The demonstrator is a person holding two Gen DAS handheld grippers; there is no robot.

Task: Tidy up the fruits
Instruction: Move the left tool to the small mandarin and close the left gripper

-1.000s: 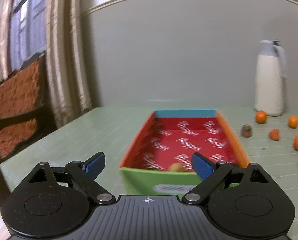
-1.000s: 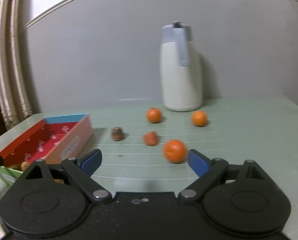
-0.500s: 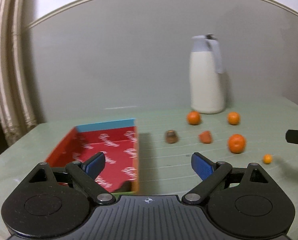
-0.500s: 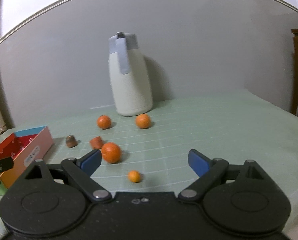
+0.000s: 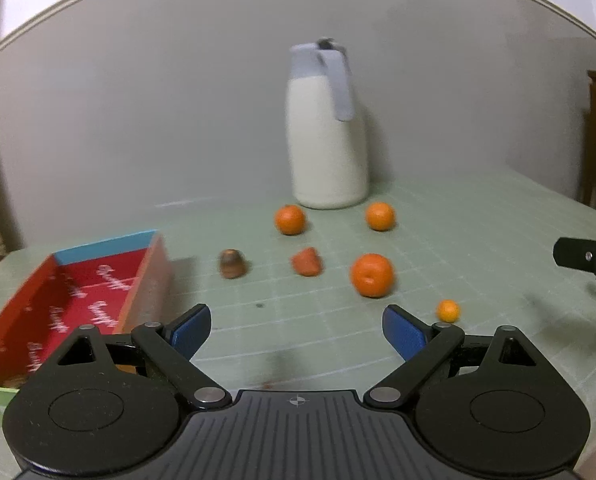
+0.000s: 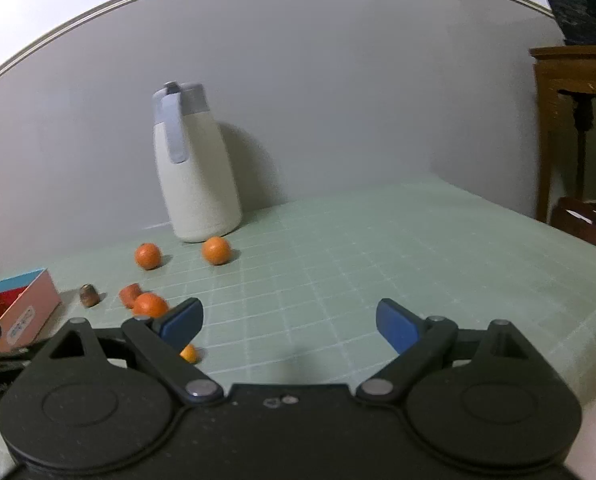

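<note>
— Orange fruit is mostly loose on the tabletop (image 5: 478, 216): three oranges, with the large orange (image 5: 372, 275) nearest, beside a small one (image 5: 448, 310).

— Anything packed?

— Something pale lies in the red box (image 5: 81, 300), whose long axis runs away from the left gripper (image 5: 296, 330). Both it and the right gripper (image 6: 289, 326) have jaws wide, empty.
</note>
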